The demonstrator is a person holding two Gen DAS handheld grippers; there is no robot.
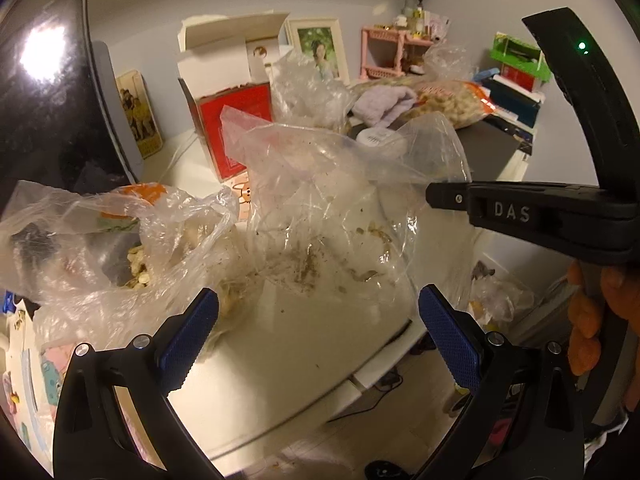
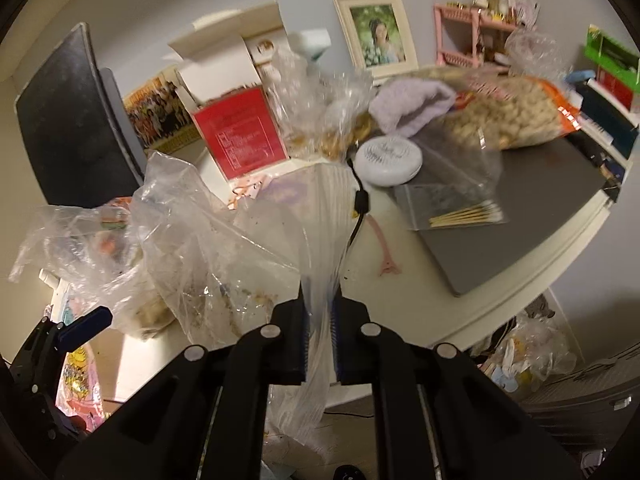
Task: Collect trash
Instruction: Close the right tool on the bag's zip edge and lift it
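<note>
A clear plastic bag (image 1: 320,220) dirtied with crumbs hangs over the white desk (image 1: 288,360). My right gripper (image 2: 319,320) is shut on a pleated edge of this bag (image 2: 224,248); in the left wrist view it reaches in from the right (image 1: 431,196), pinching the bag's upper corner. My left gripper (image 1: 318,336) stands open just below the bag, its blue pads (image 1: 188,340) wide apart with nothing pressed between them. A second crumpled plastic bag (image 1: 120,240) holding shells lies to the left, against the first one.
A red and white box (image 2: 240,136), a bag of peanuts (image 2: 516,116), a white round device (image 2: 388,158) with a black cable, a packet of cotton swabs (image 2: 464,212) on a grey pad (image 2: 520,216) and a pink clip (image 2: 386,268) crowd the desk. A black monitor (image 1: 48,120) stands left.
</note>
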